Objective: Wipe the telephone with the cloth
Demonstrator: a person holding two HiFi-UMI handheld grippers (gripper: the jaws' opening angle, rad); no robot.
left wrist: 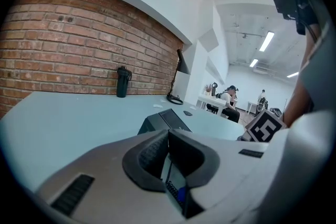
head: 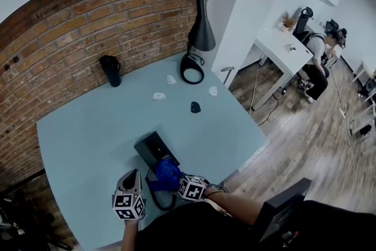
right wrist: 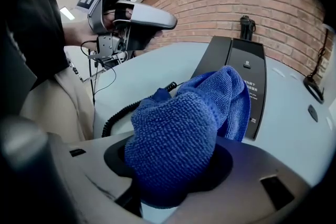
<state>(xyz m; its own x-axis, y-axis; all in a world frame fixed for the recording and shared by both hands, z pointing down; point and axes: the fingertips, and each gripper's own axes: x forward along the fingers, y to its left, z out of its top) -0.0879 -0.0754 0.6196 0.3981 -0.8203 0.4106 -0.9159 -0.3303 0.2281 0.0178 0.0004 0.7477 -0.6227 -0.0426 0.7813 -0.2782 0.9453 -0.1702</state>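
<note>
Both closed: your right tongs (right wrist: 170, 176) grip the blue cloth (right wrist: 184, 128) beside the telephone (right wrist: 247, 71), your left tongs (left wrist: 167, 150) empty; next, press and sweep.

We find no readable text. White print on telephone (right wrist: 244, 57) too small for us to read; nothing else lettered.

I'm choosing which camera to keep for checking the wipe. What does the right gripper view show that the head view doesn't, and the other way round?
Only the right gripper view: the tongs of the right gripper shut on the blue cloth, and print on the telephone. Only the head view: the white desk with a seated person. Both: telephone, cloth, left gripper, dark bottle.
</note>
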